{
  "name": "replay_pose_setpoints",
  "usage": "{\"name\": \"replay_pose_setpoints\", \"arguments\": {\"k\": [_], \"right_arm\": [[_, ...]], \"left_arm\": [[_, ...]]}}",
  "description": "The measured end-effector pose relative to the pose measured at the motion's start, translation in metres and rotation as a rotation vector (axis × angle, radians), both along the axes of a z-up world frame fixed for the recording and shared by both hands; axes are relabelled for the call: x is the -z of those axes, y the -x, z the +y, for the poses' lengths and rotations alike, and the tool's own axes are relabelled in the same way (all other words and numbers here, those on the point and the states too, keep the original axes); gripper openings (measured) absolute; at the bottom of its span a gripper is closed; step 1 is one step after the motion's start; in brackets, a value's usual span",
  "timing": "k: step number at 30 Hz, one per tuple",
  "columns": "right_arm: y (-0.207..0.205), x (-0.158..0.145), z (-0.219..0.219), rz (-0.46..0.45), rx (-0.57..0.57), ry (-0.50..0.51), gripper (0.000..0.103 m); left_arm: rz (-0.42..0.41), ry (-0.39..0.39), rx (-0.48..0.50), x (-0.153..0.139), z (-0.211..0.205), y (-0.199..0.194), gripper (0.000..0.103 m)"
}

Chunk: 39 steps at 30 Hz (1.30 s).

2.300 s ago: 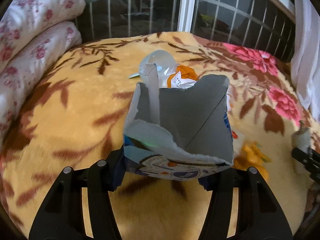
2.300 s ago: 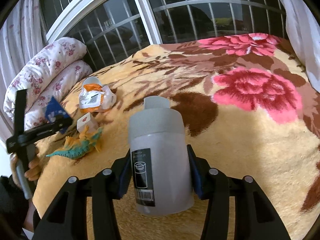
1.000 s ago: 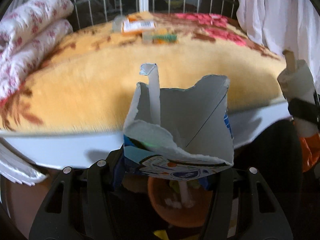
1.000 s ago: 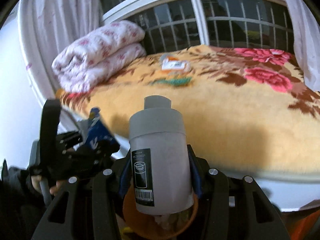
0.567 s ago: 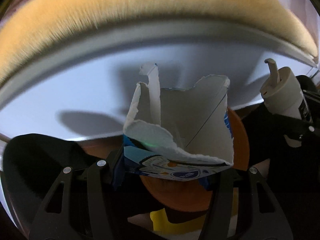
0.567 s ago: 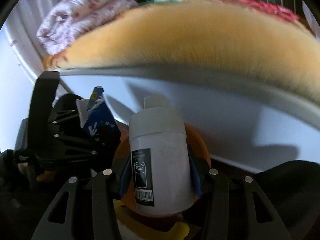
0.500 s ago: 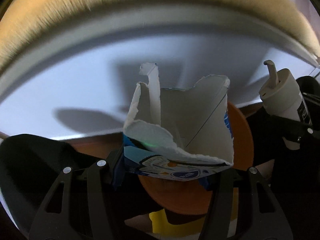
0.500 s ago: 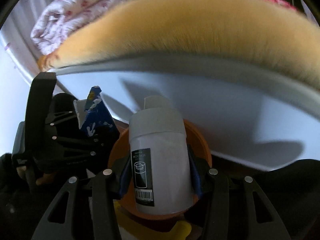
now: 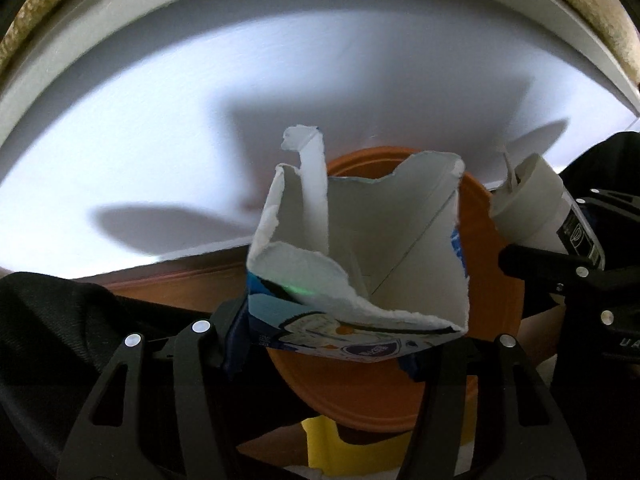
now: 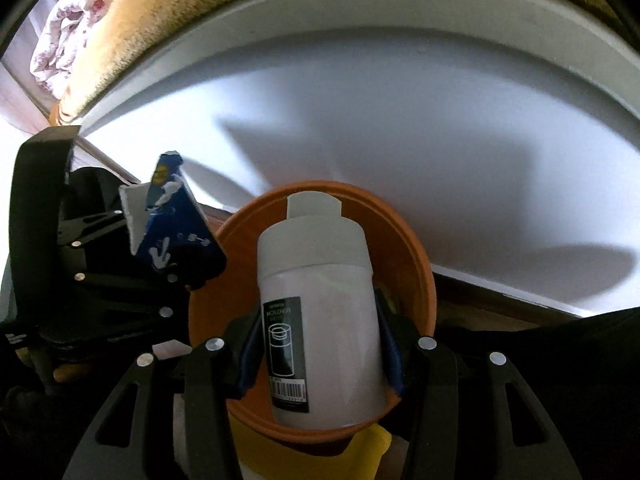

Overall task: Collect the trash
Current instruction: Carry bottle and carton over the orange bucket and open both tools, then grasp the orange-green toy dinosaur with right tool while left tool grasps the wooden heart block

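- Since the earlier pictures, both grippers had been carried off the blanket-covered bed (image 10: 132, 12) and lowered beside its white side panel (image 9: 200, 112), so that an orange bin (image 10: 404, 248) was brought under the fingers; the blanket, once spread ahead of both cameras, was reduced to a strip at the top edge of each view.
- The orange bin was seen directly beyond and below the fingers of both grippers, with a yellow object (image 9: 360, 452) lying beneath its near rim; from this it was judged that the carry was finished and the drop was the step in hand.
- The right gripper (image 10: 316, 344) was held pinched on a white plastic bottle (image 10: 316, 300), which was gripped by its sides between the fingers, cap pointing forward over the bin's mouth.
- The left gripper (image 9: 328, 340) was held pinched on a torn milk carton (image 9: 360, 264), its ragged open end pointing forward and covering much of the bin's opening.
- Neither piece of trash had been released yet; spreading the fingers was judged to be what remained, and the carton, sitting towards the bin's left rim in the right wrist view, was thought the likelier to catch on the edge.
- What the bin already held could hardly be made out behind the bottle.
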State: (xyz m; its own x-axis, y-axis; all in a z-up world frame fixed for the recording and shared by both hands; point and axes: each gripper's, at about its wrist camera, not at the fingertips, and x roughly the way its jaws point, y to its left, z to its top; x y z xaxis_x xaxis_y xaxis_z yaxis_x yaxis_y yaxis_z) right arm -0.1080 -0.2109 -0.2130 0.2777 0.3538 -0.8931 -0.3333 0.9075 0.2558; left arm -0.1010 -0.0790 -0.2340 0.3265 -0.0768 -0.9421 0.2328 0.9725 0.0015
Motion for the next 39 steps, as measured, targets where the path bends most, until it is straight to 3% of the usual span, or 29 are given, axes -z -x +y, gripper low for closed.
{"name": "replay_pose_setpoints", "arguments": {"k": [1, 3, 11, 20, 23, 27, 30, 36, 39], "right_arm": [[-0.001, -0.001, 0.0, -0.002, 0.009, 0.001, 0.059], [0.001, -0.005, -0.003, -0.022, 0.034, -0.005, 0.062], [0.013, -0.017, -0.023, -0.065, 0.107, -0.03, 0.068], [0.02, -0.03, -0.033, -0.123, 0.099, -0.007, 0.068], [0.027, -0.044, -0.025, -0.181, 0.072, 0.026, 0.07], [0.038, -0.084, -0.024, -0.308, 0.014, 0.058, 0.074], [0.037, -0.116, -0.028, -0.346, -0.01, 0.011, 0.076], [-0.009, -0.182, -0.021, -0.344, 0.014, -0.137, 0.079], [-0.053, -0.209, -0.008, -0.296, 0.035, -0.194, 0.08]], "left_arm": [[0.004, -0.005, -0.008, 0.001, 0.0, -0.001, 0.07], [-0.004, -0.008, -0.021, 0.0, -0.003, -0.006, 0.078], [-0.008, 0.013, -0.045, 0.0, 0.0, -0.004, 0.078], [-0.034, 0.05, -0.056, -0.017, 0.01, 0.0, 0.078], [-0.081, 0.08, -0.059, -0.034, 0.016, 0.007, 0.078], [-0.186, 0.114, -0.059, -0.076, 0.029, 0.019, 0.078], [-0.268, 0.146, -0.065, -0.11, 0.04, 0.025, 0.078], [-0.459, 0.136, -0.139, -0.176, 0.062, 0.017, 0.086], [-0.503, 0.149, -0.193, -0.19, 0.072, 0.007, 0.086]]}}
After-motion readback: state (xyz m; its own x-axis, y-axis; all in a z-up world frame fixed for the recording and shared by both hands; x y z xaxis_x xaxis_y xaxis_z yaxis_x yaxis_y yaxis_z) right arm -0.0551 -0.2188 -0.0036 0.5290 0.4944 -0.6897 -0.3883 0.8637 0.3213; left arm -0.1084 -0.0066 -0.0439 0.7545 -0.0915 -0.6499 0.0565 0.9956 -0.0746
